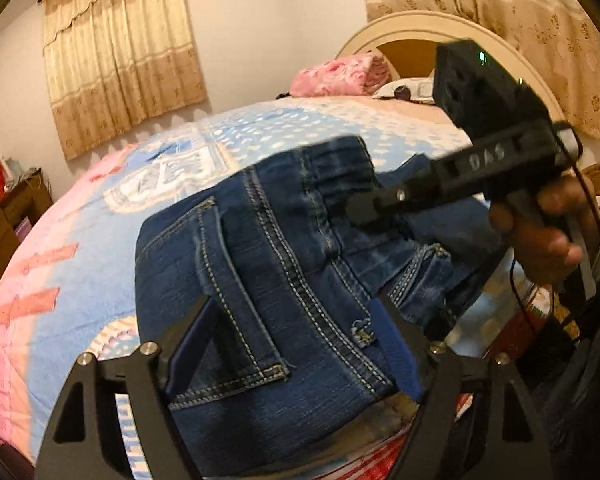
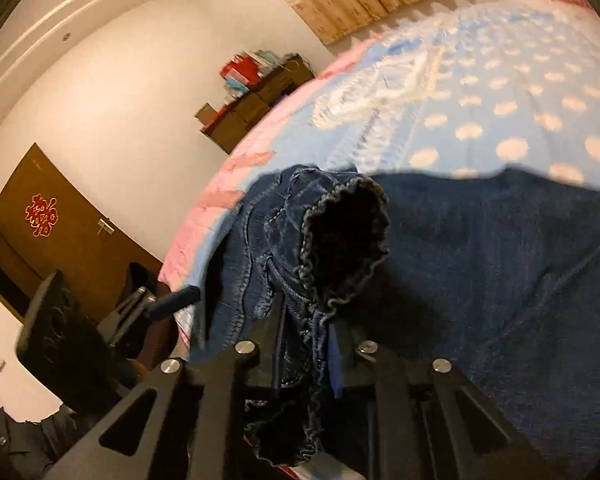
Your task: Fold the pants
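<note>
Right claw (image 2: 304, 344) clamps gathered waistband of jeans (image 2: 480, 264); left claw (image 1: 292, 344) released, straddling denim. Lift evenly, lay flat on bed (image 1: 100, 208).

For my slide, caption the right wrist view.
Right gripper pinching a jeans hem above the bed.

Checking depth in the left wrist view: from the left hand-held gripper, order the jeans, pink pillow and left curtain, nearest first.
1. Jeans, between the open left hand-held gripper fingers.
2. Pink pillow, at the bed's head, upper right.
3. Left curtain, on the far wall.
</note>
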